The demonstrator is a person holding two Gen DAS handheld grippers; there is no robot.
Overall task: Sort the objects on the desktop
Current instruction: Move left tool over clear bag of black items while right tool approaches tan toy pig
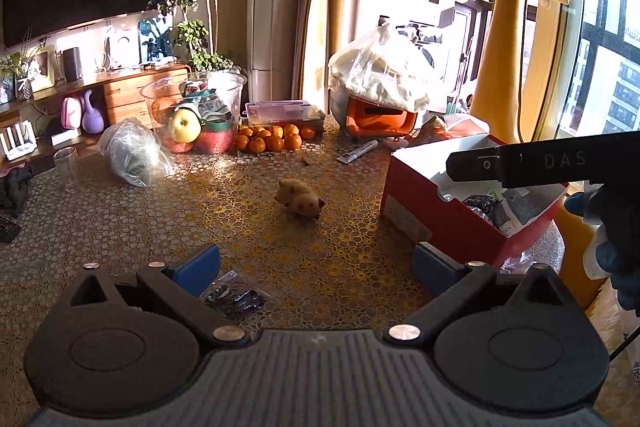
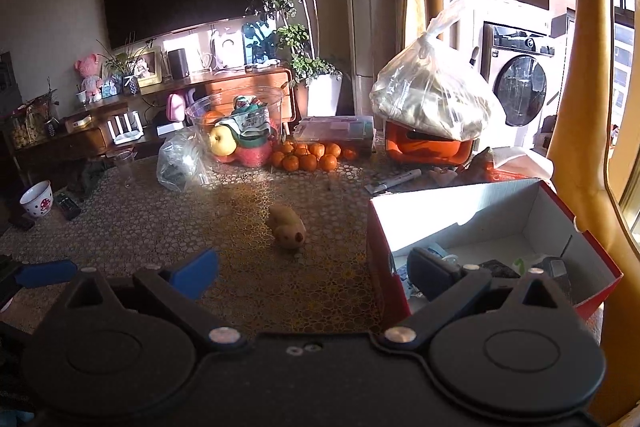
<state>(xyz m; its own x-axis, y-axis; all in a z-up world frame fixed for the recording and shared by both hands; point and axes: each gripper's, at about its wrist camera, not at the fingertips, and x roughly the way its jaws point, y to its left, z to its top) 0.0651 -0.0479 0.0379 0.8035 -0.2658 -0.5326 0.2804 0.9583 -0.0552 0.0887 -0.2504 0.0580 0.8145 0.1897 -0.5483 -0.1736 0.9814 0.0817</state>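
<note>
My left gripper [image 1: 316, 267] is open low over the patterned table, nothing between its blue pads. A small dark packet [image 1: 236, 297] lies on the cloth just by its left finger. Ahead in the middle of the table sits a small cream plush toy [image 1: 300, 202] [image 2: 286, 227]. To the right stands an open red cardboard box [image 1: 404, 203] [image 2: 380, 259] holding several small items. My right gripper [image 2: 314, 273] is open and empty, straddling the box's left wall, its right finger over the box's inside. Its black body [image 1: 540, 163] shows above the box in the left wrist view.
At the back stand a clear bowl of fruit [image 1: 192, 107], a row of tangerines [image 1: 272, 139], a flat plastic case [image 1: 284, 111], an orange container [image 1: 380, 119] under a filled plastic bag, a marker [image 1: 358, 151], a crumpled bag [image 1: 132, 151] and a glass [image 1: 66, 163]. A yellow giraffe [image 1: 504, 39] stands beyond the table's right edge.
</note>
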